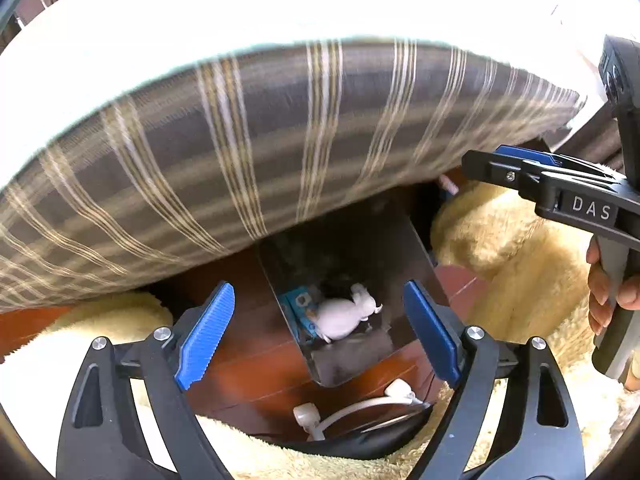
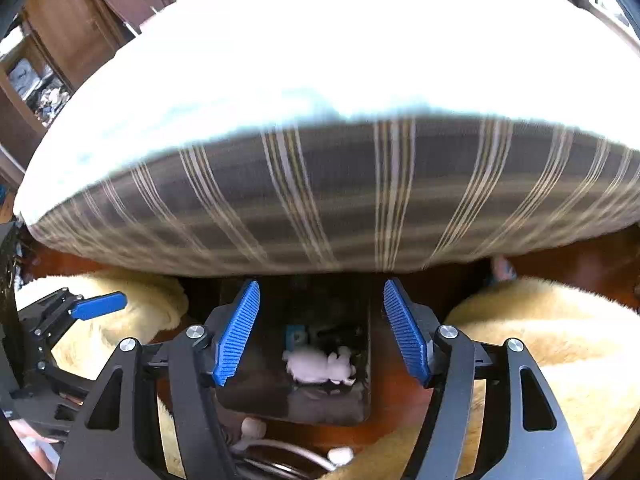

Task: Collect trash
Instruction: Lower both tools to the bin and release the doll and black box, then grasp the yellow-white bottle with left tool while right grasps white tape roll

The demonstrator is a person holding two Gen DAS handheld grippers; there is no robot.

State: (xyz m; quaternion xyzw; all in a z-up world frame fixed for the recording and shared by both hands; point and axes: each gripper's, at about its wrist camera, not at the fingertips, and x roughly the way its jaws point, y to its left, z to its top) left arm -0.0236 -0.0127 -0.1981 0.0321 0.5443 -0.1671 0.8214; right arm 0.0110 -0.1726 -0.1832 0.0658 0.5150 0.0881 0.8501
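Your left wrist camera looks steeply down along its own blue pads [image 1: 208,332] into the dark bin [image 1: 344,248] on the wood floor, close above it. Your right wrist camera faces the same way from just beside it, seeing that bin [image 2: 320,400] straight on. Both views share the striped bed edge [image 1: 280,140] above and the fleece rug [image 1: 520,264] flanking the bin.

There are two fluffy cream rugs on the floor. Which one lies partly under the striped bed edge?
The left rug: its far edge disappears beneath the striped bed edge. The right rug stops short of it, with bare floor between.
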